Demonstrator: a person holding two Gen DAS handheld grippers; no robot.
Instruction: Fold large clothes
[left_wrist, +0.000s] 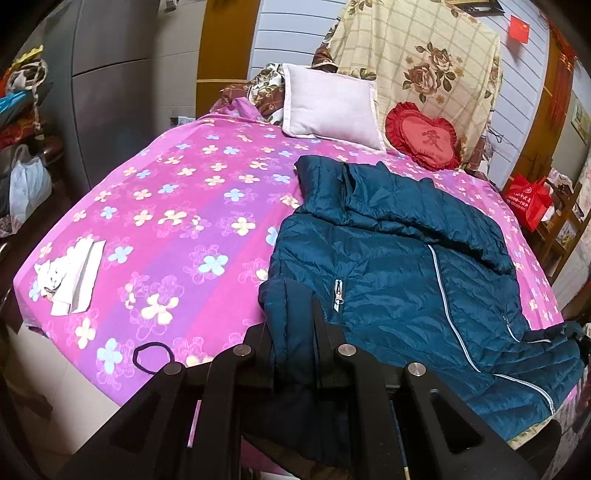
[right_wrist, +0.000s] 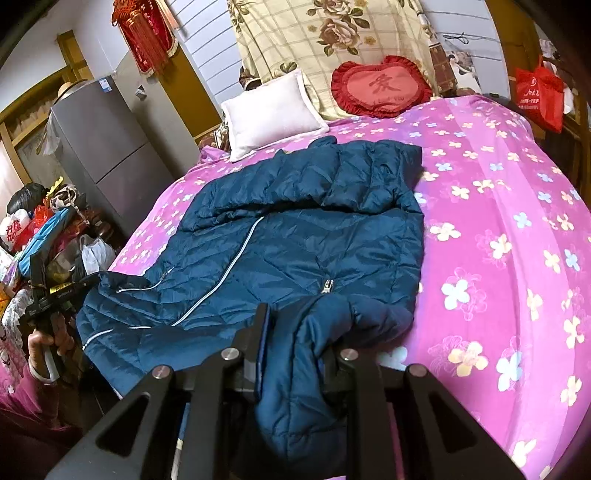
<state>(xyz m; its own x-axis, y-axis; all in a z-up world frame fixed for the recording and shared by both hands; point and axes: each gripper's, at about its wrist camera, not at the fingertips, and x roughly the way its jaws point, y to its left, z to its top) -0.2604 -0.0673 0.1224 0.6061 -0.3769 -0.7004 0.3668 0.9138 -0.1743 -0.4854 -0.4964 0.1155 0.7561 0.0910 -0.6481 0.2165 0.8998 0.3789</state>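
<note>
Teal quilted down jacket (left_wrist: 399, 251): spread front-up on the floral pink bedsheet (left_wrist: 177, 206), below the white pillow (left_wrist: 332, 107). Left gripper (left_wrist: 291, 325), right gripper (right_wrist: 295, 325): jaws each clamped on jacket fabric.

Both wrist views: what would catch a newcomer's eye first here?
A teal quilted jacket lies spread over the pink flowered bedsheet, its near edge bunched between the fingers of the left gripper and the right gripper. At the head of the bed, a red heart cushion sits beside a pale pillow.
</note>
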